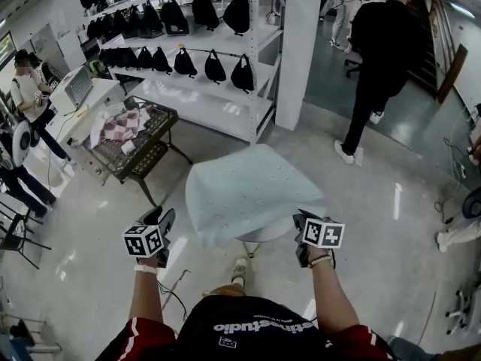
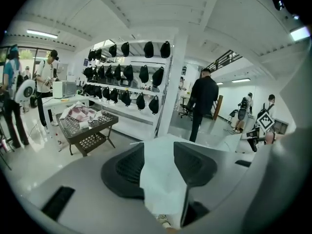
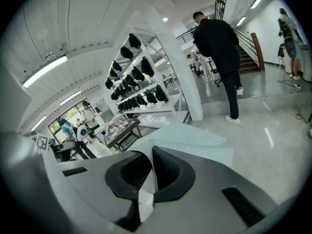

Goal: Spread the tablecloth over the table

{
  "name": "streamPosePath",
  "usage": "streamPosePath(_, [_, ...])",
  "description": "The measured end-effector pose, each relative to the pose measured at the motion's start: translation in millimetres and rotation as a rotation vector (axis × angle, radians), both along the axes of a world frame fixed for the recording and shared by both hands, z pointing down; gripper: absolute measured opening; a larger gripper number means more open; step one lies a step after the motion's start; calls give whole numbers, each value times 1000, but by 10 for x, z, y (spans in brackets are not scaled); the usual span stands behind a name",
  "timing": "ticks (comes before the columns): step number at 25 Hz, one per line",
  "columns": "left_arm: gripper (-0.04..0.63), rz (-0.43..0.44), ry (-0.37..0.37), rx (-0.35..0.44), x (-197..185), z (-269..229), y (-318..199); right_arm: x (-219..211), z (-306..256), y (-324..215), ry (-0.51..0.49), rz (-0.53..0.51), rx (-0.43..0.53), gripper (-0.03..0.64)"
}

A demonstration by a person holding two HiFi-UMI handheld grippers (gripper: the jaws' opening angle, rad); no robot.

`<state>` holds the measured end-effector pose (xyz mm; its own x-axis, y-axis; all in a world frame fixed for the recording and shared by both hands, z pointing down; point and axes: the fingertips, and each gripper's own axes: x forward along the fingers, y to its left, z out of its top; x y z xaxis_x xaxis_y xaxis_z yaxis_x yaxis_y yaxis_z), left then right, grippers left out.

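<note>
A pale blue tablecloth (image 1: 248, 190) lies draped over a small round table whose white rim (image 1: 264, 236) shows under its near edge. My right gripper (image 1: 302, 221) is at the cloth's near right corner, shut on a thin fold of the cloth (image 3: 190, 140) pinched between its dark pads (image 3: 165, 167). My left gripper (image 1: 167, 216) stands open, a little left of the cloth's near left corner and apart from it. In the left gripper view the cloth (image 2: 163, 179) shows through the wide gap of the left gripper (image 2: 158, 157), with neither pad pressing on it.
A dark wire cart (image 1: 143, 145) with a checked cloth stands to the left. Behind it are white shelves of black bags (image 1: 203, 59) and a white pillar (image 1: 297, 51). A person in black (image 1: 379, 59) walks at the back right; other people (image 1: 26, 89) stand at the far left.
</note>
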<state>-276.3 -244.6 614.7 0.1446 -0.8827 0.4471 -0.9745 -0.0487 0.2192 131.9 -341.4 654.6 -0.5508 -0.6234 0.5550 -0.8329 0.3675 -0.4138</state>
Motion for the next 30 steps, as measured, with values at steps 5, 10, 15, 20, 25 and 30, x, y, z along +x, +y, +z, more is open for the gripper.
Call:
streamPosePath(5, [196,38,26,17,182,-70,49,-136,144,86,50,-37,-6,29])
streamPosePath(10, [196,80,65,51,492,-155,-9,-32,224,85,83,-30,-5,31])
streamPosePath(15, [192,130,64,54,789,-147,-45,197,311,93,115,4,0,32])
streamPosePath(20, [187,158,64,51,948,-171,-24,322,291,133,191,-3,32,37])
streamPosePath(25, [187,171,62,57,1047,-216,-21,389,373,244,251,-35,23,89])
streamPosePath(30, [187,186,59,66,1159,-217,-99,593,471,300,245,-18,-22,106])
